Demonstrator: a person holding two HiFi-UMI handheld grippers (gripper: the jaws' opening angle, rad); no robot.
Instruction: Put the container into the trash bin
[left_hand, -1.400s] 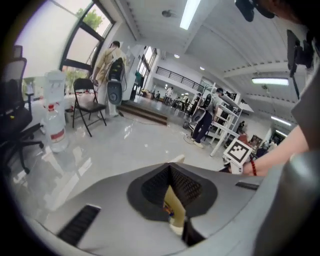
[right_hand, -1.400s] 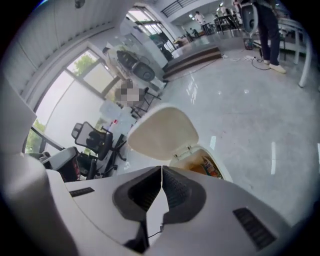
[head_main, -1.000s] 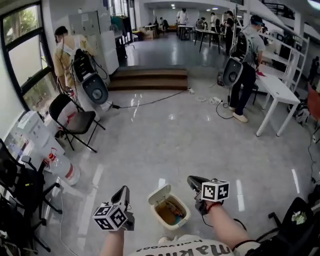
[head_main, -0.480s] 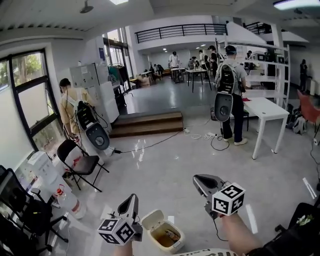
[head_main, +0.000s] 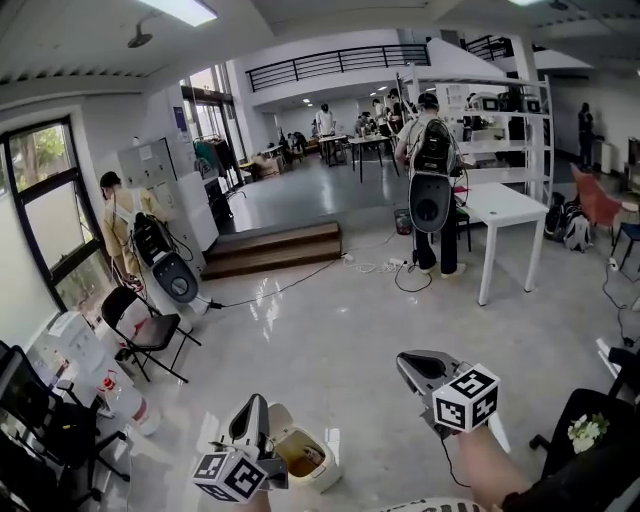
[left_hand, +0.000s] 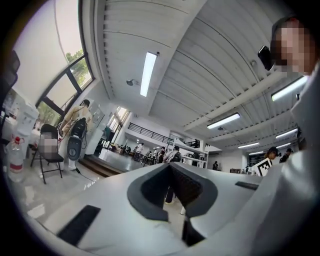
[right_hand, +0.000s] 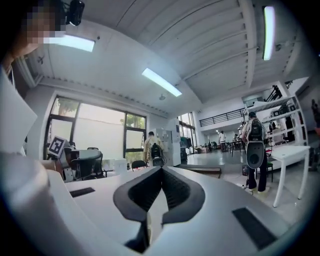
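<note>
Cream plastic marks the trash bin (head_main: 322, 472) in the head view, its lid tipped back. A second ago it sat squarely between the two tools; now it is squeezed against the bottom edge, because the camera has lifted off the floor to take in the whole hall. Something brownish (head_main: 300, 452) lies inside the bin. It is most likely the container, though it is too small to tell for sure. The left gripper (head_main: 251, 408) stands just beside the bin's near-left rim, pointing up and away. The right gripper (head_main: 420, 362) is well apart on the right and sits higher than before.

In the left gripper view, the left gripper (left_hand: 170, 167) has its jaws meeting at the tips with nothing between them; beyond are only ceiling lights and distant people.

In the right gripper view, the right gripper (right_hand: 161, 170) is likewise closed tip to tip and empty, aimed toward windows and a white table (right_hand: 292, 150).

Both tools empty and drawn back from the bin, with the gaze rising, reads as the drop being finished; only closing the lid might remain
</note>
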